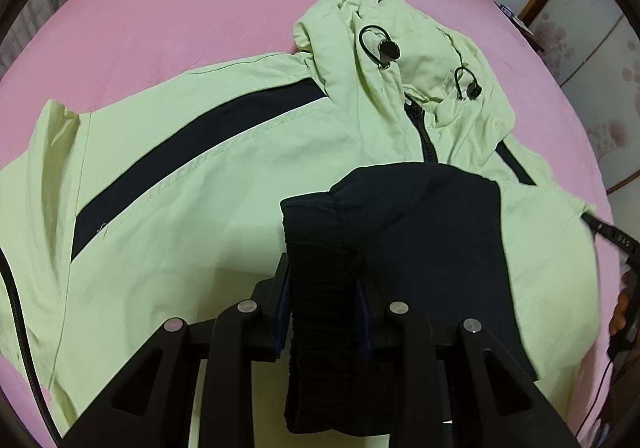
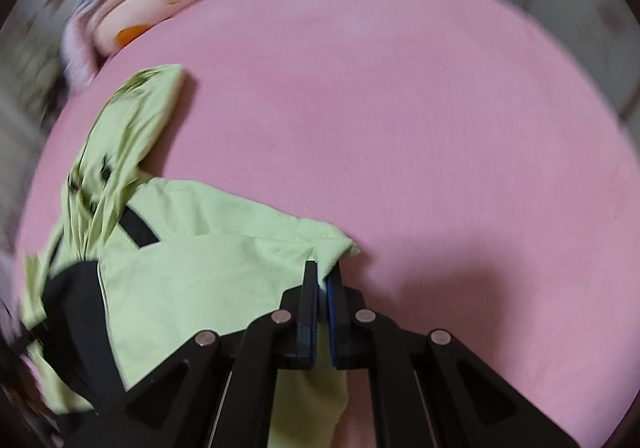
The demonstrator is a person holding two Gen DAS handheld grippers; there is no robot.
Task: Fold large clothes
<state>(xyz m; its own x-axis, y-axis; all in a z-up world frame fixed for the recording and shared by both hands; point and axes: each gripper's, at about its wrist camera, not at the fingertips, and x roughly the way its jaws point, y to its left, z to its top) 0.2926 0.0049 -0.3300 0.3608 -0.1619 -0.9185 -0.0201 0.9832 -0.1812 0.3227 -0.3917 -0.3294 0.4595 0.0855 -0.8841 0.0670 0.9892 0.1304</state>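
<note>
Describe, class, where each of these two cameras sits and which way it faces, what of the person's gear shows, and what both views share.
Left wrist: sits on the left gripper, looking steeply down at its fingers clamping a black cuff over the jacket.
Right wrist: sits on the right gripper, looking down; its fingers pinch the jacket's edge.
Shared: the green jacket and pink bedsheet.

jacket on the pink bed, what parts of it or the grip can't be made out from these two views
- Left wrist view: the jacket hem and front below the black cuff are hidden by the left gripper and cut off by the bottom edge.
- Right wrist view: motion blur smears the hood; its cords cannot be made out.
- Right wrist view: the right gripper covers the green edge it pinches, so which part that is stays unclear.
</note>
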